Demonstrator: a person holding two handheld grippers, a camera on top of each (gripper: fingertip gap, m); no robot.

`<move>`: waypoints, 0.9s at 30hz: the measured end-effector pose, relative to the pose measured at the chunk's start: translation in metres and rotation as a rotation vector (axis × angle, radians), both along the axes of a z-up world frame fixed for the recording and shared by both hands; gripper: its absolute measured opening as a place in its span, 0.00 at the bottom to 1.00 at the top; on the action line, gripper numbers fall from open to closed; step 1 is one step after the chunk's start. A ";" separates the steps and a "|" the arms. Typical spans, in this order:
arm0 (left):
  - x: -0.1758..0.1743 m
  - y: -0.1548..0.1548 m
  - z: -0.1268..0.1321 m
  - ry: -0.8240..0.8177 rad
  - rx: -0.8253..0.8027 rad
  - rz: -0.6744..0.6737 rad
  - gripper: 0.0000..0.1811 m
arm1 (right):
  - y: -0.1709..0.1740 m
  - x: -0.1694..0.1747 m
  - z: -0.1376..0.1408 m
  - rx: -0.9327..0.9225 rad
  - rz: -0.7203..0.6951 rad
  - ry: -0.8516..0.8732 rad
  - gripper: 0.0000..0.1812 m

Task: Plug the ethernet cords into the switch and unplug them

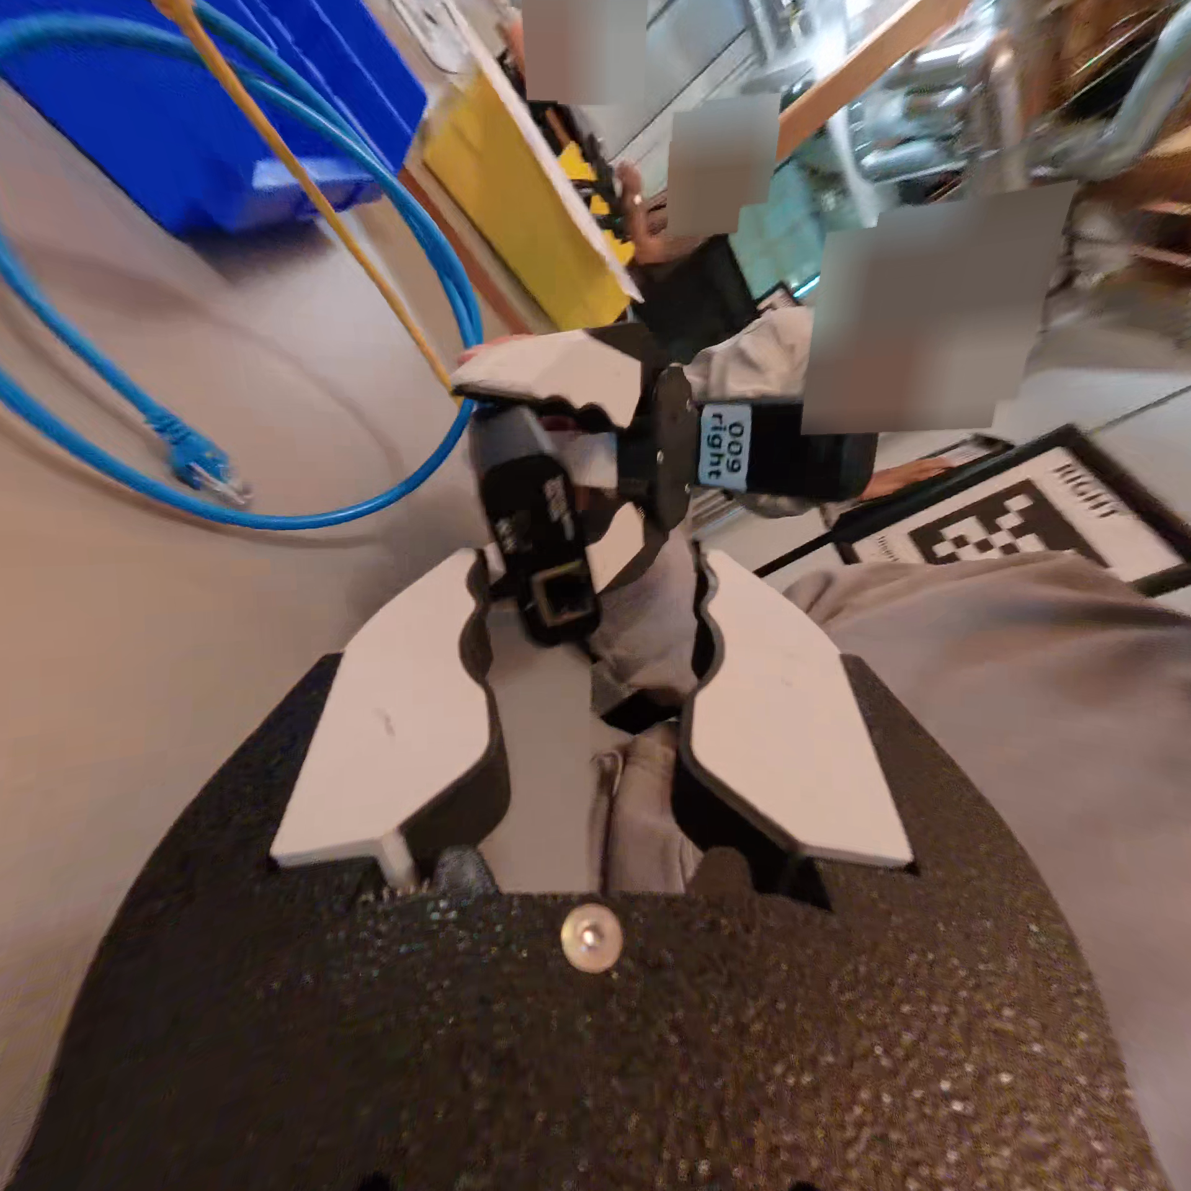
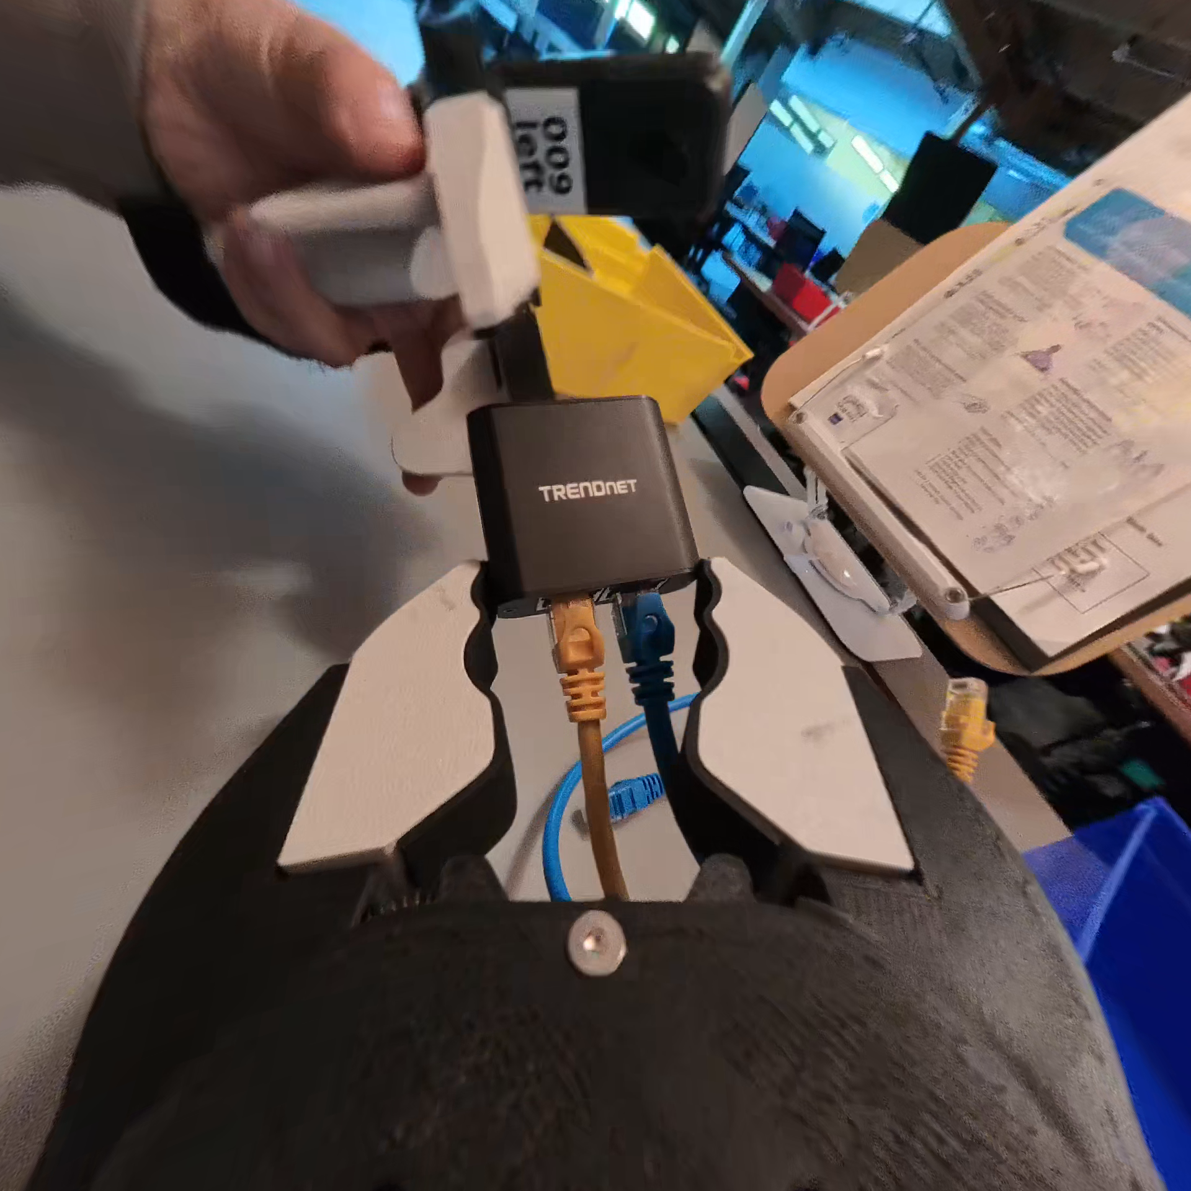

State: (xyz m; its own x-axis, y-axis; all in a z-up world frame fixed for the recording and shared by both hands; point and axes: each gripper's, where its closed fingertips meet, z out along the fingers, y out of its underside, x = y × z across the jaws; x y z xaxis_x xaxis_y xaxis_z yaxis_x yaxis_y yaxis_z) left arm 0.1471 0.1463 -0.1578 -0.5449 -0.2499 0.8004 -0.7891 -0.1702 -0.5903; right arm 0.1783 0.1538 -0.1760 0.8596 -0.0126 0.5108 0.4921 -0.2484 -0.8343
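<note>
Already lifted off the surface, the switch sits clamped in the right hand-held gripper, 2 cords plugged; the left hand-held gripper, released, could jar it loose.

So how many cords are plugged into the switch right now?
2: the orange cord in the left port and the dark blue cord beside it on the switch. Other ports may be hidden.
</note>
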 end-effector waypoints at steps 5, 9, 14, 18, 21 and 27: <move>0.013 0.005 -0.021 0.026 -0.034 0.105 0.14 | 0.006 -0.002 -0.011 -0.056 -0.019 -0.052 0.33; 0.013 0.007 -0.027 0.129 -0.185 0.098 0.13 | 0.008 -0.006 -0.015 0.013 0.017 0.074 0.35; 0.010 0.010 -0.024 0.184 -0.285 0.054 0.13 | 0.007 -0.016 -0.002 0.128 0.128 0.251 0.38; 0.005 0.000 -0.018 0.211 -0.358 -0.019 0.13 | 0.003 -0.020 0.007 0.211 0.180 0.285 0.37; 0.007 -0.003 -0.020 0.199 -0.331 -0.021 0.14 | 0.003 -0.019 -0.007 0.152 0.187 0.351 0.42; 0.008 -0.008 -0.014 0.216 -0.372 -0.070 0.14 | -0.004 -0.016 0.010 0.296 0.211 0.368 0.35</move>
